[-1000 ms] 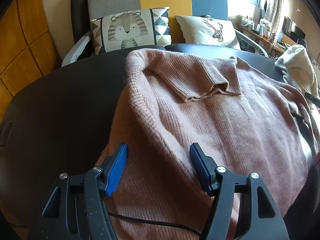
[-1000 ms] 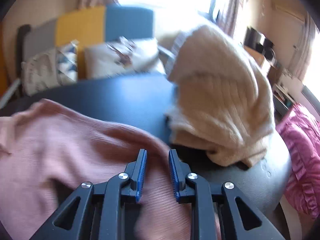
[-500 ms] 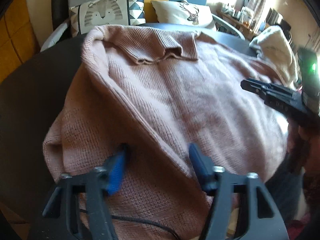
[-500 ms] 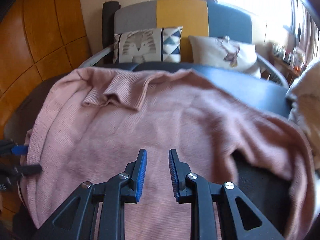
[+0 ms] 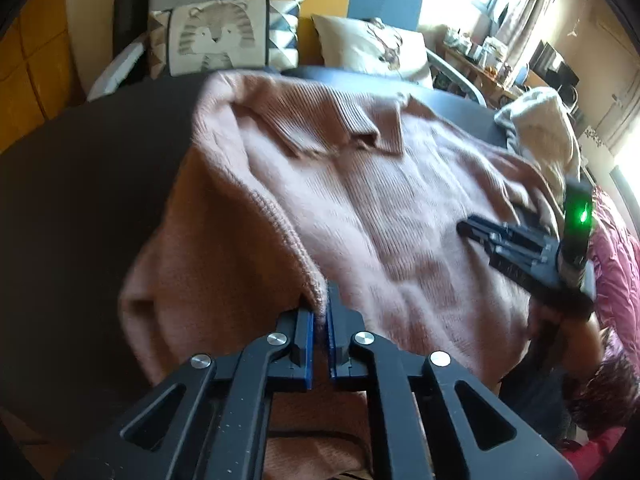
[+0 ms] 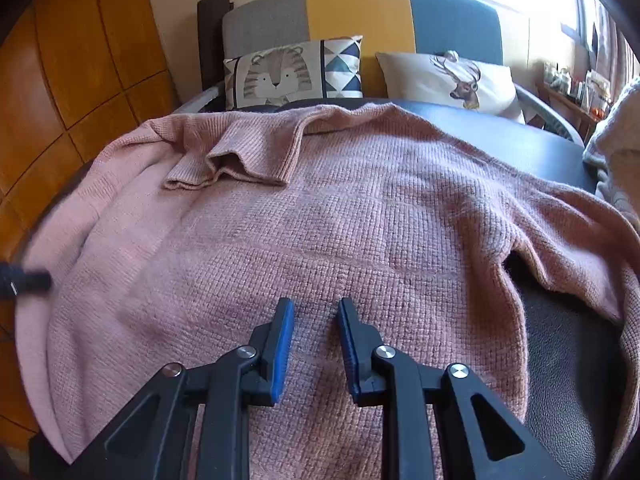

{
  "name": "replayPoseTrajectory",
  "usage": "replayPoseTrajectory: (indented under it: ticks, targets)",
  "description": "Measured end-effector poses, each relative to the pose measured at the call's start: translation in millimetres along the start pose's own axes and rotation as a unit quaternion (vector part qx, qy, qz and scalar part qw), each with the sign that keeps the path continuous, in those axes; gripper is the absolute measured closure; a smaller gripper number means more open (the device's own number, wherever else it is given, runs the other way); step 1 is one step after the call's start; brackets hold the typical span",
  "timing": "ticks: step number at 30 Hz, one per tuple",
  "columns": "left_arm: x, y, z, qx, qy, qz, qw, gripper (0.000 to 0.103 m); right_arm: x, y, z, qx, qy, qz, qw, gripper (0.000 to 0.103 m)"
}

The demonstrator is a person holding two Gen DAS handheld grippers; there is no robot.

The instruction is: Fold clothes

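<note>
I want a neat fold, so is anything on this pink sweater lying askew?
Yes. The pink sweater has its ribbed collar flopped over and rumpled instead of flat, and its right side is bunched in a ridge. The left gripper pinches a raised fold.

The pink sweater (image 6: 360, 220) ahead of the right gripper (image 6: 314, 340) is coarse, matt knit with a ribbed collar (image 6: 240, 152). Both grippers are matt black plastic with blue pads (image 6: 280, 348) and shiny metal pivot pins (image 6: 386, 351). The dark table (image 5: 80, 180) beside the left gripper (image 5: 320, 334) looks smooth.
</note>
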State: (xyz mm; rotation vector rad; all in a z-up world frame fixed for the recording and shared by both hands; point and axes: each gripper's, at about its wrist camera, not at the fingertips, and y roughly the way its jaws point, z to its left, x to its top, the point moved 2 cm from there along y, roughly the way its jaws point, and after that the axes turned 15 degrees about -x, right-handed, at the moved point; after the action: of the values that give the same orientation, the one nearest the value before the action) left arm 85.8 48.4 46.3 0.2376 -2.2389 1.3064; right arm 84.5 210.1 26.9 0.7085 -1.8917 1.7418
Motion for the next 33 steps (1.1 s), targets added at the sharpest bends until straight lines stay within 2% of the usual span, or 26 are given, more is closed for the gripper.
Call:
replayPoseTrajectory:
  ticks: [8,13,18,25,33]
  targets:
    - [13,-36,21,0.039,0.009,-0.027,0.9988,0.099,-3,1,-3,0.002,0.009,-0.013,1.000,0.080]
    - [19,-62,52,0.082,0.006,-0.050,0.9954,0.099,-6,1,-4,0.008,0.015,-0.021,1.000,0.080]
    - [23,-79,84,0.103,-0.016,-0.056,0.9930,0.098,-7,1,-4,0.009,0.016,-0.024,1.000,0.080]
    - [31,-85,127,0.151,-0.029,-0.050,0.9868,0.098,-7,1,-7,0.017,0.024,-0.026,0.999,0.080]
    - [55,-68,191,0.216,-0.040,-0.032,0.9750,0.098,-8,1,-10,0.020,0.028,-0.029,0.999,0.080]
